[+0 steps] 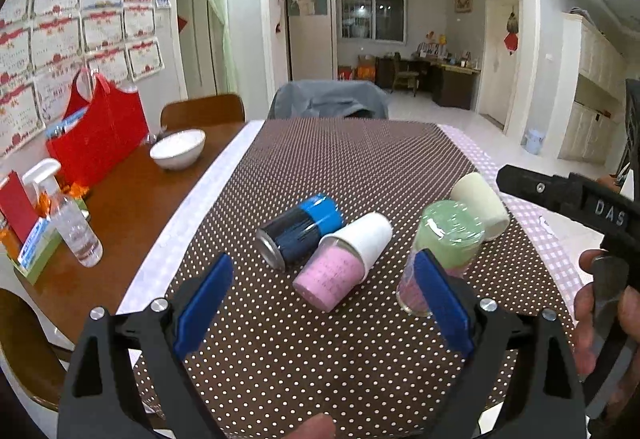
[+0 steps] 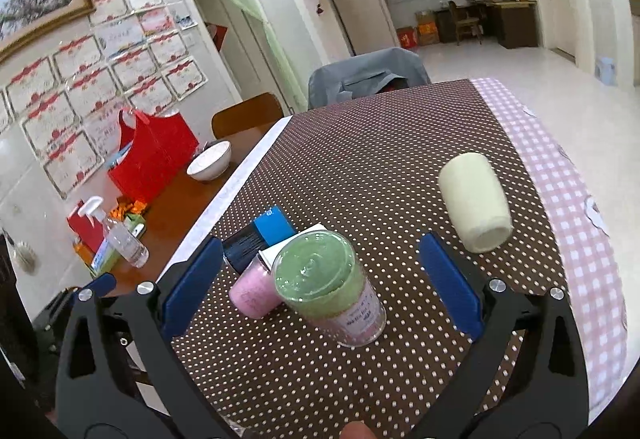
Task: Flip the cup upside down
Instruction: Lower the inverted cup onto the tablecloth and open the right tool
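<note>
Nearest the lens, the right claw [image 2: 320,279] hangs low over the polka-dot cloth [image 2: 380,167] with its blue pads spread wide and nothing between them but air, lined up so the green-and-pink cup [image 2: 332,291] stands framed in the gap, which looks like a set-up for a sideways pinch on its wall. That cup is standing, green end up, pink band down toward the cloth; whether the green top is the base or a sealed mouth I cannot tell from here. Over on the other side, the left claw [image 1: 320,303] is spread apart too, holding nothing, its right pad sitting just in front of the same cup [image 1: 444,251], perhaps ready to steady it. A step farther out, a pink-and-white cup [image 1: 344,263] lies on its side, touching a blue-and-black can [image 1: 300,229] also lying down beside it. Beyond the standing cup, a cream cup [image 2: 476,199] lies tipped over with its open mouth toward us, near the pink checked edge. Farther left on the bare wooden tabletop [image 1: 132,199] sit a spray bottle [image 1: 68,215], a white bowl [image 1: 178,149] and a red bag [image 1: 100,131], well clear of the action.
</note>
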`<state>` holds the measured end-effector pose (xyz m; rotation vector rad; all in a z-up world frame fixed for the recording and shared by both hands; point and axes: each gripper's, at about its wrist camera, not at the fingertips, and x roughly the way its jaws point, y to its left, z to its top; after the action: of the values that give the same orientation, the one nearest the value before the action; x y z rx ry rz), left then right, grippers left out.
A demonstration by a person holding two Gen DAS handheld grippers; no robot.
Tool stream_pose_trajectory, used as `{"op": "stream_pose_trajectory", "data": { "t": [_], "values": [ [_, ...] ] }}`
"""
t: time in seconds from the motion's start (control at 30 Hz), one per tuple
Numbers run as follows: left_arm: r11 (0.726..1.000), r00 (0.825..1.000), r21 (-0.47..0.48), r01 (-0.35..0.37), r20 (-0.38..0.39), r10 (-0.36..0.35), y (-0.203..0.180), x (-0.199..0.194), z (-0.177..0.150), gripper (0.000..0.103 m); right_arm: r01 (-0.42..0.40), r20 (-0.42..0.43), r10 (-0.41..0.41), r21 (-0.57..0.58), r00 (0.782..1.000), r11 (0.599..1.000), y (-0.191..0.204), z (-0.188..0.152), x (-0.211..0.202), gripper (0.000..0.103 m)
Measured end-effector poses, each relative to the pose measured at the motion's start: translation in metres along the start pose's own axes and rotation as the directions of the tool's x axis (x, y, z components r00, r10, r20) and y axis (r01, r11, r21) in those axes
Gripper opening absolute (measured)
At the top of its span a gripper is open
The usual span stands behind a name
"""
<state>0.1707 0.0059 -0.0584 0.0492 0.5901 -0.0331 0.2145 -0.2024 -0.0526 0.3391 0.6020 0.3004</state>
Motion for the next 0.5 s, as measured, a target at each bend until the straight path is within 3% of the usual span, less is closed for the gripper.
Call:
{"op": "stream_pose_trajectory", "data": {
  "t": [0.17, 0.5],
  "values": [
    [1.0, 0.998, 0.023, -0.009, 0.058, 0.008, -0.013, -0.019, -0.003, 0.09, 0.02, 0.013, -0.02, 0.019, 1.0, 1.0, 0.001, 0.0, -0.027, 0.097],
    [1.0, 0.991, 0.03, 0.003, 0.136, -0.007, -0.027, -0.055, -0.019, 0.09, 0.143, 0.148, -0.135, -0.046, 0.98, 0.989, 0.019, -0.026, -0.084, 0.097]
  ]
}}
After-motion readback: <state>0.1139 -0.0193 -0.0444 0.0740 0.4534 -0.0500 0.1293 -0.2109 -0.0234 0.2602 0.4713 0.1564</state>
